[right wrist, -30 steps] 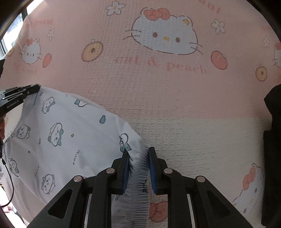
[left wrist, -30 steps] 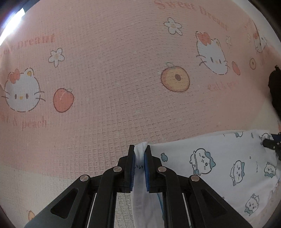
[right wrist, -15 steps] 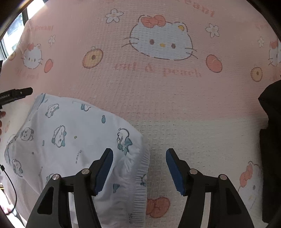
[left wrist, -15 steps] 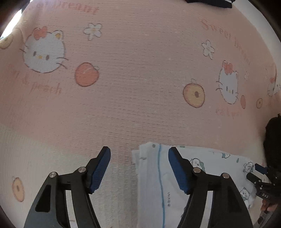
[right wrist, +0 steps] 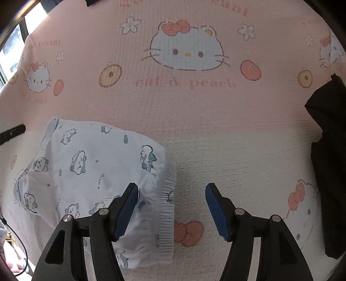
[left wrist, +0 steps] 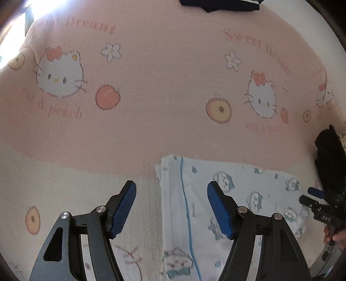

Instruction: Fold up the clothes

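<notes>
1. Progress, as I judge it: the white printed garment lies on the pink blanket doubled over itself, with layered edges at one corner in my left view and the ribbed waistband stacked along the near end in my right view. So at least one fold is in place. Whether more folds are wanted, or this piece is finished, I cannot tell from here.

2. Left gripper: its fingers stand wide apart and hold nothing; they straddle the garment's layered corner, one pad over bare blanket, the other over cloth.

3. Right gripper: also spread wide, nothing between the pads; the waistband end lies just inside its left finger.

4. Count: one light garment in hand's reach; two grippers, both released.

5. Other clothes: one dark garment at the right edge of the blanket, and one navy piece at the far edge. Whether those two are folded I cannot make out.
</notes>
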A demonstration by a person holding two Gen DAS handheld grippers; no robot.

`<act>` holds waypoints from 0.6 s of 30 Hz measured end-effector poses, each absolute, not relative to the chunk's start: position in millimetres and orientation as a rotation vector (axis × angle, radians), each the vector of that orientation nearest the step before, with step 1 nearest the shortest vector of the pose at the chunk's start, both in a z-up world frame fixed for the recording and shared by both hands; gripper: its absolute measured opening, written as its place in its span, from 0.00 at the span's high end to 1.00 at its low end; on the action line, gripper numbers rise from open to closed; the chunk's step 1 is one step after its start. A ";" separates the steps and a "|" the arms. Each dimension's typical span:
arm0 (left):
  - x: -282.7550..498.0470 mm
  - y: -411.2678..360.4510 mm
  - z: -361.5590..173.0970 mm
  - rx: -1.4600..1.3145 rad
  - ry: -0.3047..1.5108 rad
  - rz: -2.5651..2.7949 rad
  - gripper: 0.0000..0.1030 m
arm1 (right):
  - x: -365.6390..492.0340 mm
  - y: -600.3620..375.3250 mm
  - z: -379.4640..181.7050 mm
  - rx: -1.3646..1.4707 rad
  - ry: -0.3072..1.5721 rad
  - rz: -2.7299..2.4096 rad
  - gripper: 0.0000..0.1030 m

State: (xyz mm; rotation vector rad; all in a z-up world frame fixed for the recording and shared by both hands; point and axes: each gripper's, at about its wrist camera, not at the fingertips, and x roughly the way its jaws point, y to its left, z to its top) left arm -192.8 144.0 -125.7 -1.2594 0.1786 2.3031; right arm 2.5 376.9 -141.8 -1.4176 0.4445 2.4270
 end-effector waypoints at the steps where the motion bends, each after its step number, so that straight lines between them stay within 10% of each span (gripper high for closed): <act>1: -189.3 141.1 -125.6 -1.270 0.167 2.299 0.36 | 4.6 377.0 -141.0 -1.414 0.468 2.429 0.37; 18: -92.7 131.8 -134.4 -1.148 0.581 2.409 0.36 | 67.2 381.2 -148.4 -1.365 0.948 2.329 0.36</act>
